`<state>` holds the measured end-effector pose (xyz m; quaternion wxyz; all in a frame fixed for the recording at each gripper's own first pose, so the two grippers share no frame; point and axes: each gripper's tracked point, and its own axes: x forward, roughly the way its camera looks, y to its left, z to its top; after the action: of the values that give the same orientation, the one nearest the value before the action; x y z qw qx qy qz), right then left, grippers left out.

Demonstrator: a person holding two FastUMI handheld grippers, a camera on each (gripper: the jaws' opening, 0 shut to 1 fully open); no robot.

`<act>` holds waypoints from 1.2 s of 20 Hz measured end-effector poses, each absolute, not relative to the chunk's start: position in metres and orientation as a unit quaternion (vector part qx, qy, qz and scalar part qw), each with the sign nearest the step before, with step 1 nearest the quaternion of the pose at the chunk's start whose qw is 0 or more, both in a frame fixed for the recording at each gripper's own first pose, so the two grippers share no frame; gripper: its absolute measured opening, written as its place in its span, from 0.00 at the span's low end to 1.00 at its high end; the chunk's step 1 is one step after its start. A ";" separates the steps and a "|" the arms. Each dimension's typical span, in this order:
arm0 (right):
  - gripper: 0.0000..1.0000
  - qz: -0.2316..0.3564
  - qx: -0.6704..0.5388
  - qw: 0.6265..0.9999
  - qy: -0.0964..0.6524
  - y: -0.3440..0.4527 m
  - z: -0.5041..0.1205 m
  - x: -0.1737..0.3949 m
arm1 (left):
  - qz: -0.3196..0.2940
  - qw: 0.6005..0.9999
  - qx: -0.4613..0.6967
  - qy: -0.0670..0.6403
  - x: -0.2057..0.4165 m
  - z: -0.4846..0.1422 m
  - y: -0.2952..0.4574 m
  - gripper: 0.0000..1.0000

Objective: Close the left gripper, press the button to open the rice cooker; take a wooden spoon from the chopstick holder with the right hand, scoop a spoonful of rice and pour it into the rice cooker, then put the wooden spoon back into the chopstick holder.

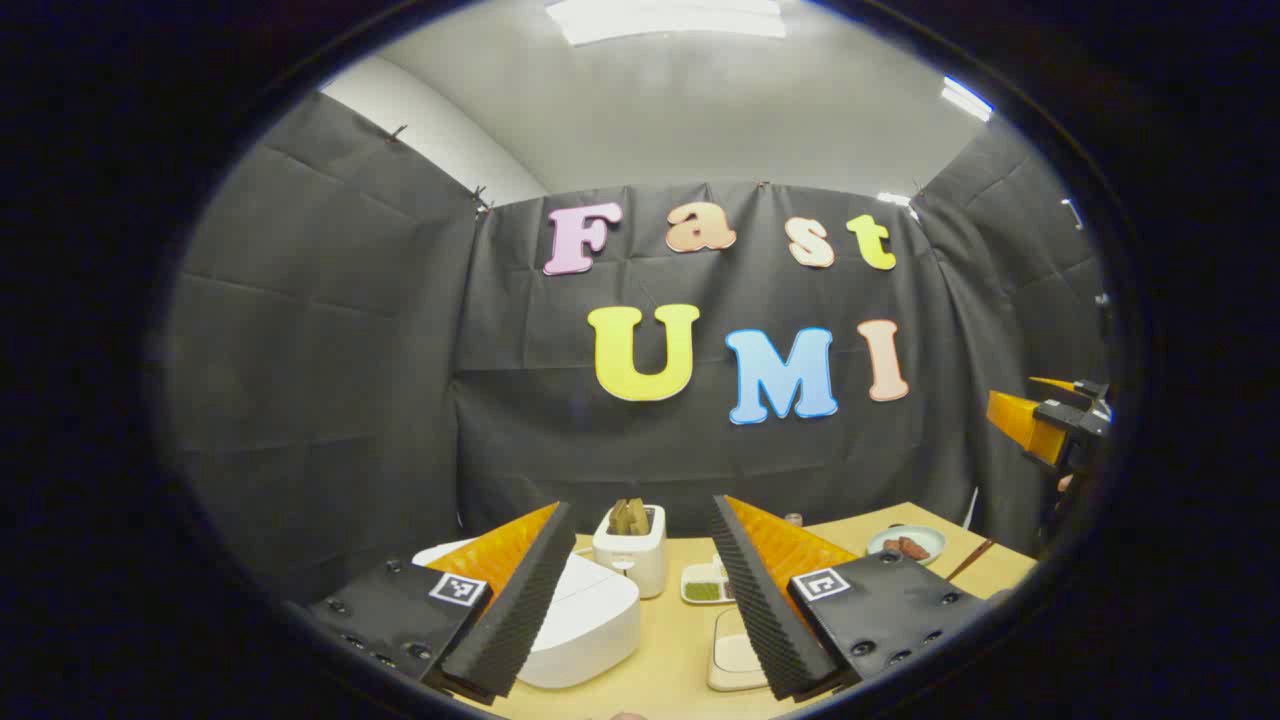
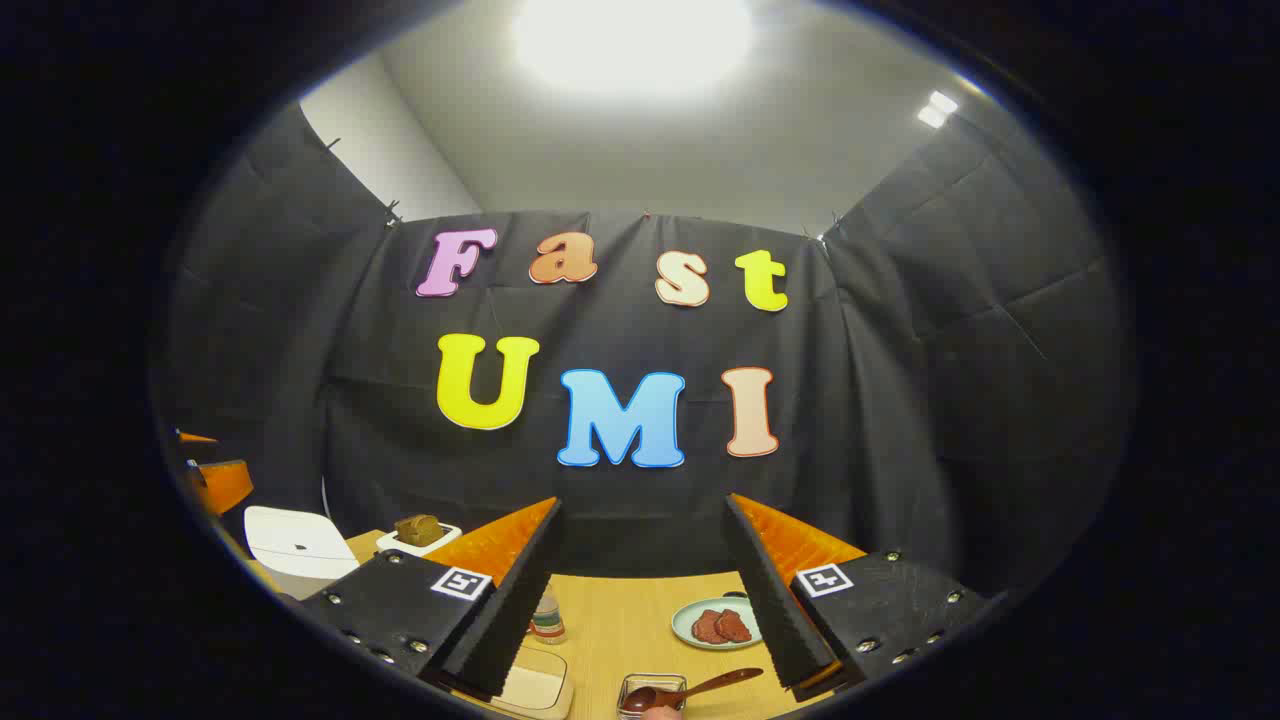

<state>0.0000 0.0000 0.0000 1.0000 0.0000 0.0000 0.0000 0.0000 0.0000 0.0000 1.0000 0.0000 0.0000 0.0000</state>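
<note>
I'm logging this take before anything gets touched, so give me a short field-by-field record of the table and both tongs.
rice cooker: white, lid shut, on the wooden table
toaster: white, brown slices in its slots, behind the cooker
left tongs: open, above the table, holding nothing
right tongs: open, holding nothing
wooden spoon: lying across a small clear container
plate: with reddish pieces on it
small bottle: upright
task state: nothing started by the look of it

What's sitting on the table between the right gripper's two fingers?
In the right gripper view, a plate of red food and a wooden spoon lie between the open right gripper fingers.
</note>
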 end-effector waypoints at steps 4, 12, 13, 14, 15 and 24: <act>0.95 -0.003 0.012 1.000 -0.004 -0.002 0.004 -0.002 | -0.001 1.000 -0.006 0.001 0.000 0.003 -0.004 0.96; 0.95 0.008 0.014 1.000 0.001 0.001 0.002 -0.011 | -0.003 1.000 -0.002 -0.006 -0.008 0.008 -0.006 0.95; 0.95 0.008 0.010 1.000 0.000 0.000 0.003 -0.012 | -0.003 1.000 -0.003 -0.007 -0.008 0.009 -0.006 0.95; 0.95 0.009 0.009 1.000 -0.003 -0.001 0.004 -0.013 | -0.002 1.000 -0.003 -0.007 -0.010 0.008 -0.007 0.95; 0.95 0.009 0.009 1.000 -0.004 -0.001 0.004 -0.014 | -0.001 1.000 -0.005 -0.007 -0.010 0.008 -0.007 0.95; 0.95 0.018 0.006 1.000 0.004 0.003 -0.002 -0.015 | -0.002 1.000 0.000 -0.009 -0.014 0.011 -0.005 0.94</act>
<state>-0.0152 0.0027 -0.0018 0.9998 0.0059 0.0040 0.0181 -0.0140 -0.0052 0.0114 1.0000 0.0000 -0.0090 -0.0019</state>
